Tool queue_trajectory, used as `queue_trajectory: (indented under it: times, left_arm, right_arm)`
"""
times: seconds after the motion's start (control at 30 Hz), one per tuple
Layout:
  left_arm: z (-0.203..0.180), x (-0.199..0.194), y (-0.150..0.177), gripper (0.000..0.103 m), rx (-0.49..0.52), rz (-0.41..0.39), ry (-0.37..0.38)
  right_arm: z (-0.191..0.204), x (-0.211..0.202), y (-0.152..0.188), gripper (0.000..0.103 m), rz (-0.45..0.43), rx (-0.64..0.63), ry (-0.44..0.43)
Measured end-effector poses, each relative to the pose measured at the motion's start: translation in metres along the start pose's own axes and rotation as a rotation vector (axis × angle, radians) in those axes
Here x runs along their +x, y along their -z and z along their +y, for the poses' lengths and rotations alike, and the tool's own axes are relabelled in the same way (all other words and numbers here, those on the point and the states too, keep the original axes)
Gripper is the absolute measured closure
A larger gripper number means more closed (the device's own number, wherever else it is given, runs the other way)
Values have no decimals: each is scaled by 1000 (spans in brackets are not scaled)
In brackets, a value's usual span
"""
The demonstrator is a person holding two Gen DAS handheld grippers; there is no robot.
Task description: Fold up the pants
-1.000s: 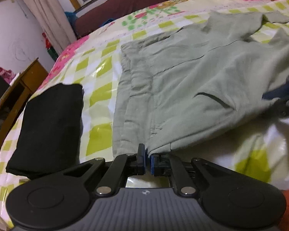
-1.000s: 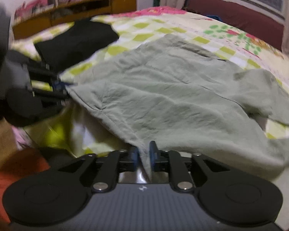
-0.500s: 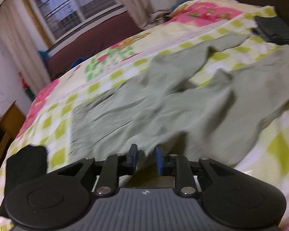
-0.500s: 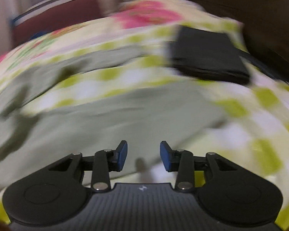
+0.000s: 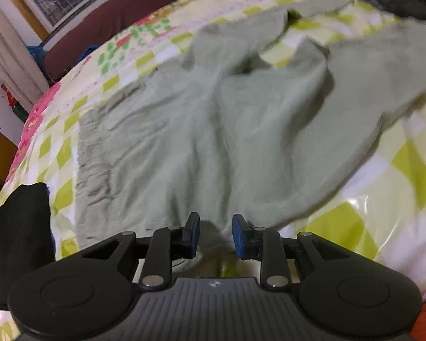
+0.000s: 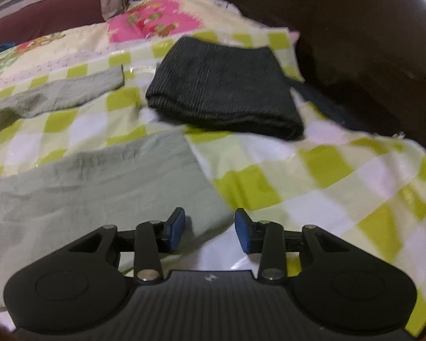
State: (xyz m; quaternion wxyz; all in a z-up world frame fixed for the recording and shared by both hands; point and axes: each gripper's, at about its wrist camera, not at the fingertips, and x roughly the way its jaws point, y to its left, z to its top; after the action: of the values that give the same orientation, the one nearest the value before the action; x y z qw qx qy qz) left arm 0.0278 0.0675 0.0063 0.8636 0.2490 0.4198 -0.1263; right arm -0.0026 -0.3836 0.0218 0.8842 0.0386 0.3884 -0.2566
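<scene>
Grey-green pants (image 5: 227, 130) lie spread and wrinkled on the checked bedspread (image 5: 383, 213), waistband to the left and legs running off to the upper right. My left gripper (image 5: 215, 234) hovers at the pants' near edge. Its jaws are opening, and the cloth edge lies between the blue pads (image 5: 194, 231) without being pressed. In the right wrist view my right gripper (image 6: 210, 228) is open over the hem corner of the near pant leg (image 6: 99, 187). The far leg (image 6: 56, 96) lies flat further back.
A folded dark ribbed garment (image 6: 224, 91) lies just beyond the near leg's hem. A folded black garment (image 5: 22, 236) sits left of the waistband. Dark brown furniture (image 6: 355, 28) borders the bed on the right, a maroon sofa (image 5: 108, 25) and window at the back.
Both grippers were shut on the pants' near edge and have let go and opened. The right one swung far along the pants to the leg hem. The pants now lie flat.
</scene>
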Motion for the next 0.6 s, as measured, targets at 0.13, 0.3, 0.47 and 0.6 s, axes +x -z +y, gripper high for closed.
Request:
queue_trajectory:
  times: [0.13,0.3,0.47,0.6]
  left_arm:
    - [37,-15,-16,55,-65,-121,31]
    - [101,20,-61,39,-35,-234,-64]
    - [164,105,-108,39,-4,-187,-94]
    - [203,161,-127,40,-12,-92,-28]
  right_arm:
    - [49,-22,-23,61,-83,-172,-131]
    - [160,4,-78,60,-111,-425,-367]
    - [289,46,-136,57,-113,-725,-591]
    - [358,77,-171,55,-88,-917,-676]
